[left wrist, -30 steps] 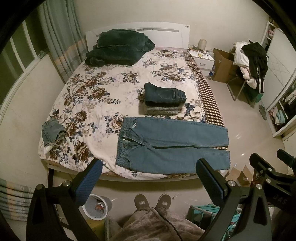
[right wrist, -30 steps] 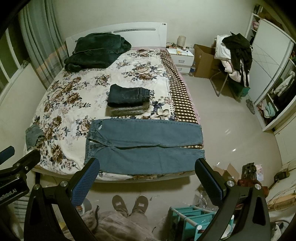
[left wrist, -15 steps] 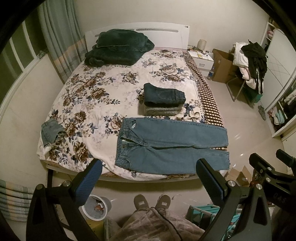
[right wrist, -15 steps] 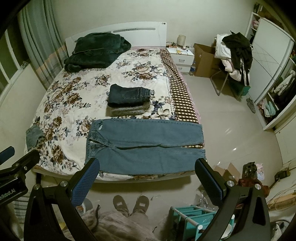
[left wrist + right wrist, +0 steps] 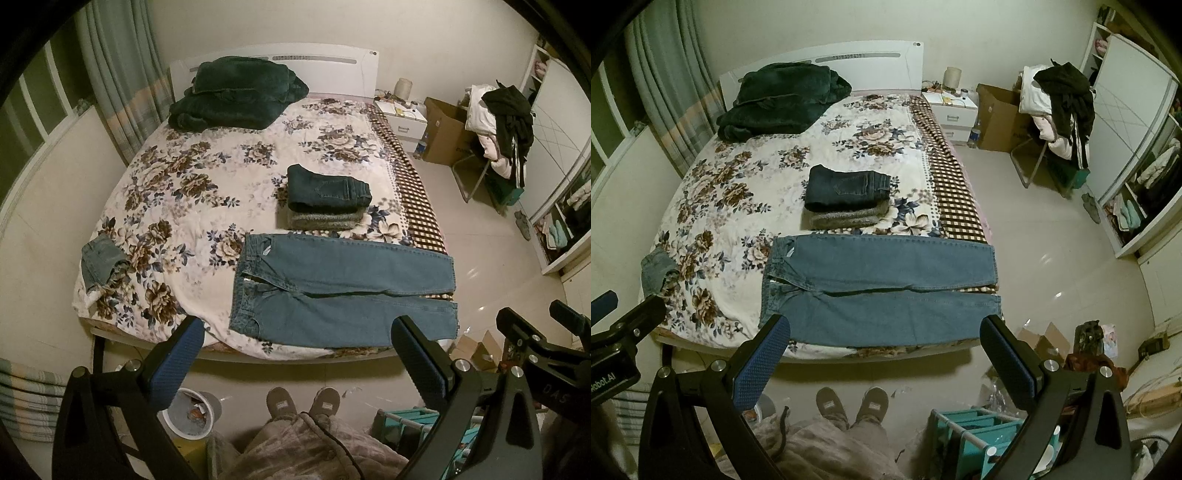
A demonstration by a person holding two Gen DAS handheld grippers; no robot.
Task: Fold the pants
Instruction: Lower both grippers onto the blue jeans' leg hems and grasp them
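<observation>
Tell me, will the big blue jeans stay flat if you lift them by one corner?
Probably not. The blue jeans lie limp and flat on the bed, so they would likely droop. Their long denim legs look fairly heavy and may drag.

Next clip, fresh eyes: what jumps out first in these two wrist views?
The light blue jeans lie spread flat across the near end of the floral bedspread, waistband left, legs toward the right edge. Just behind them sits a stack of folded pants, with a dark green blanket heaped at the headboard. Both the left gripper and right gripper are open and empty.
</observation>
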